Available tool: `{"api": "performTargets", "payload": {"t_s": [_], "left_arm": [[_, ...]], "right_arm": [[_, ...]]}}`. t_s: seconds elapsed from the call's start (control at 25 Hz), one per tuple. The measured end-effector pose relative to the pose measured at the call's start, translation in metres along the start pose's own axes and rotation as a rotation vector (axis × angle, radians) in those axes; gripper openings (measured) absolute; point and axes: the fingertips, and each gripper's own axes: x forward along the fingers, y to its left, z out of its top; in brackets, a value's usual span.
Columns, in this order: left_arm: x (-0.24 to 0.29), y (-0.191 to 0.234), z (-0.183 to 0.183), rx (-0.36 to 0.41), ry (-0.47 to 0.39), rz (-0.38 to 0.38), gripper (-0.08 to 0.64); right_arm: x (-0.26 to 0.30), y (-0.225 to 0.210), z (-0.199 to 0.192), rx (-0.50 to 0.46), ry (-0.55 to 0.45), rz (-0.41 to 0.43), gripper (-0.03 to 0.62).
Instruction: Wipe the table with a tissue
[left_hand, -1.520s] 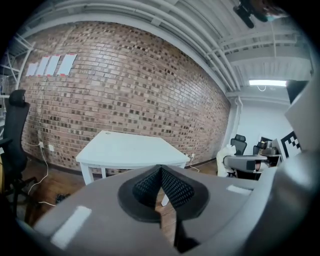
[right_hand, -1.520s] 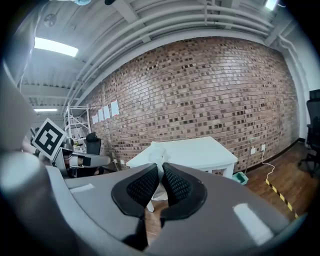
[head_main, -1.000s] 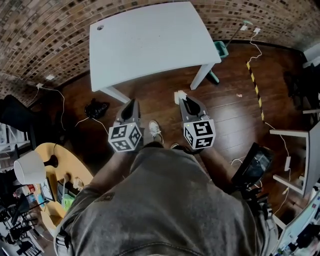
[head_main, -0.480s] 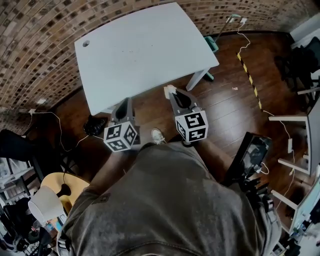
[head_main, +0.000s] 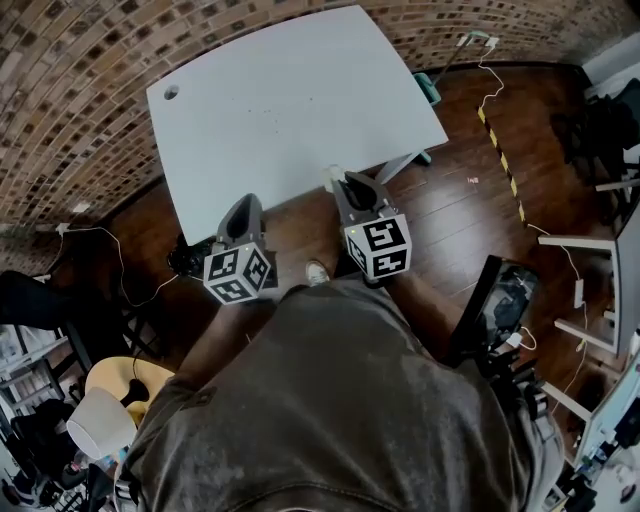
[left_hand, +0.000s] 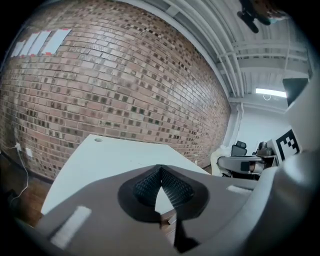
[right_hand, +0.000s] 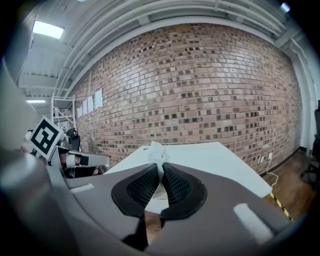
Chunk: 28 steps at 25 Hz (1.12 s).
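Right gripper view showed the tissue (right_hand: 157, 150) as a small white wad pinched at the very tips of my right gripper (right_hand: 161, 169). My ribbed pads were pressed together on it, and only a tuft stuck out in front. In the head view that wad sat just at the near edge of the table (head_main: 270, 110), not yet laid flat on the white top. My left gripper (left_hand: 160, 172) was alongside, closed on nothing, its tips meeting and only the table showing through the gap behind them. From above it hung short of the table's near edge, over the dark wooden floor (head_main: 450, 210). I judged the thin hold to be the main risk: so little tissue was caught that dragging it across the top could tug it out of my pads or tear it. With so small a wad, my hard tips might also scrape the surface instead of the paper. And if I came in too low I could knock the wad against the table's edge and lose it to the floor
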Motion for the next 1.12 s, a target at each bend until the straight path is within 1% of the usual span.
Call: {"api": "performTargets", "payload": {"t_s": [0.24, 0.44, 0.72, 0.92, 1.12], "left_arm": [[0.04, 0.01, 0.013, 0.0, 0.008, 0.034, 0.002], [0.079, 0.012, 0.025, 0.001, 0.028, 0.055, 0.002], [0.12, 0.012, 0.033, -0.004, 0.066, 0.095, 0.002], [0.145, 0.014, 0.036, -0.019, 0.082, 0.133, 0.002], [0.168, 0.022, 0.036, -0.05, 0.088, 0.203, 0.002]], "right_arm": [[0.043, -0.023, 0.012, 0.005, 0.007, 0.037, 0.037], [0.078, -0.052, 0.028, 0.01, 0.015, 0.059, 0.037], [0.121, -0.085, 0.04, 0.018, 0.048, 0.1, 0.037], [0.148, -0.106, 0.042, 0.017, 0.08, 0.132, 0.037], [0.182, -0.126, 0.04, 0.004, 0.113, 0.183, 0.037]]}}
